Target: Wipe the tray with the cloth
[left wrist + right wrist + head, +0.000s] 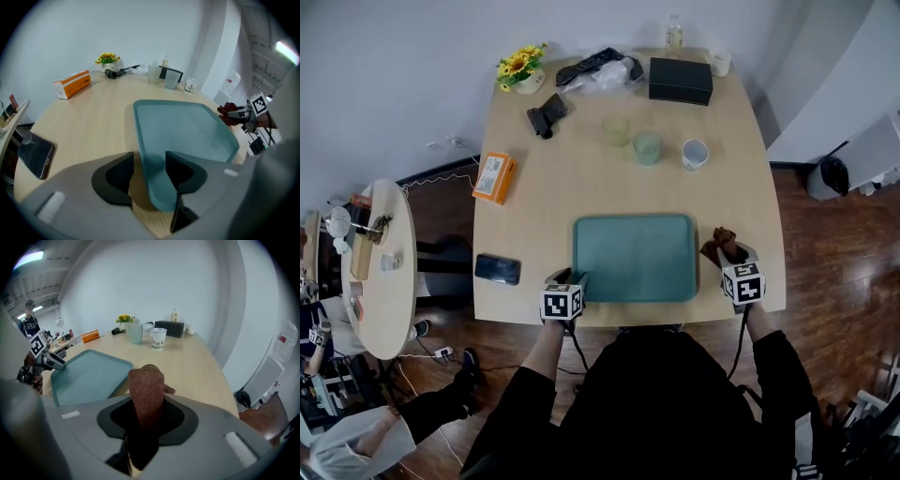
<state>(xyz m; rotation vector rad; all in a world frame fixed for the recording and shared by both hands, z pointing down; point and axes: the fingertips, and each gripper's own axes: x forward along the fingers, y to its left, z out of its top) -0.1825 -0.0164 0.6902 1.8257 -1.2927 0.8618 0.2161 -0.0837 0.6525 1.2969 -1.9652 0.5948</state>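
Observation:
A teal tray [634,258] lies flat near the front edge of the wooden table. My left gripper [572,278] is at its near left corner. In the left gripper view the tray [183,126] has its corner rim between the jaws of the left gripper [149,171], which stand open, with bare table showing beside the left pad. At the tray's right side, my right gripper [727,251] is shut on a brown knitted cloth [715,246]. In the right gripper view the cloth [146,385] sticks up from between the jaws of the right gripper [147,416], beside the tray [86,373].
A black phone [497,269] lies left of the tray and an orange box [494,177] further back. Two green cups [647,147] and a white mug [695,154] stand behind the tray. A black box [680,81] and flowers [521,67] are at the far edge.

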